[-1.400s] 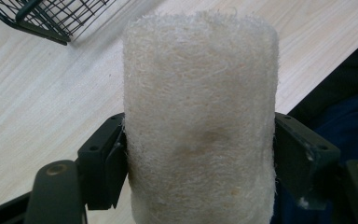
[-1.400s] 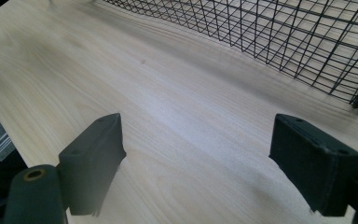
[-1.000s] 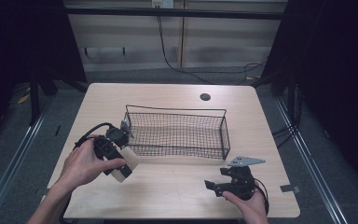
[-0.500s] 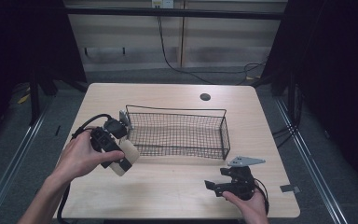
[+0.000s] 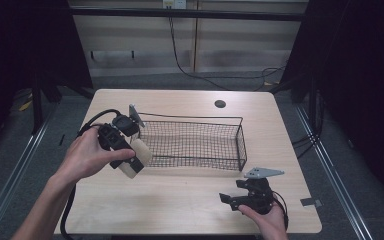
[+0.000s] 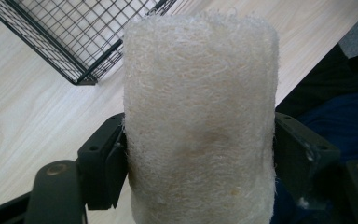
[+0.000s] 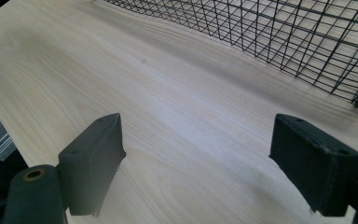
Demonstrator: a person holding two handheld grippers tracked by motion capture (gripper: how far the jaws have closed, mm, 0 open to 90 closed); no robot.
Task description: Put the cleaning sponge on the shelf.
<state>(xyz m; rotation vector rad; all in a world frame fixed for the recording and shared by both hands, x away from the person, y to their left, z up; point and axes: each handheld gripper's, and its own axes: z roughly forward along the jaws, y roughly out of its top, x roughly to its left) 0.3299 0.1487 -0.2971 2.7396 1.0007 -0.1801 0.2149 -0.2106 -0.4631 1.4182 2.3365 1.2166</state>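
One pale fibrous loofah roll sits clamped between the left gripper's fingers, held just off the black wire basket's left end above the desk. Carry phase, I'd say; next: swing over the rim, release. Right gripper rests with fingers spread, empty.

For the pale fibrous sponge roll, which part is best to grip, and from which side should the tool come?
Grip the sponge roll across its middle, coming from the side so the jaws press on its long curved flanks. It is a cylinder of soft, springy fibre, so the flanks probably give a little and hold. The left tool already clamps it this way, beside the wire basket corner.
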